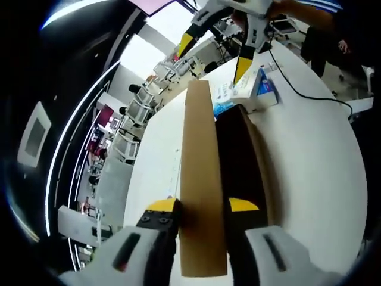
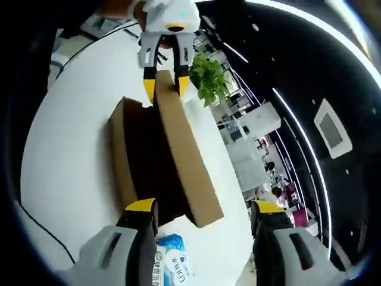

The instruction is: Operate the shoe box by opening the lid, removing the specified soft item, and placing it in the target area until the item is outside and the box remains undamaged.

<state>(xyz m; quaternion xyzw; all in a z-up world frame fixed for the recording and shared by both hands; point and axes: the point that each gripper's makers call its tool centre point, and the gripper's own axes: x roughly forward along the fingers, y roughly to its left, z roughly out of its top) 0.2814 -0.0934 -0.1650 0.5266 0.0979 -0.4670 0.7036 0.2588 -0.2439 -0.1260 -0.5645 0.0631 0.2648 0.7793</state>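
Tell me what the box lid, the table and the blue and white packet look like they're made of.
Box lid: brown cardboard by its look, matte and flat with a plain cut edge; the left gripper is shut on it. Table: smooth white top with a slight sheen, probably laminate, though the look leaves it open. Blue and white packet: glossy printed wrap, likely soft plastic film.

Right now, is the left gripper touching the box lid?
Touching. In the left gripper view, the left gripper pinches the lid between its yellow tips; the right gripper view shows the same clamp at the far end.
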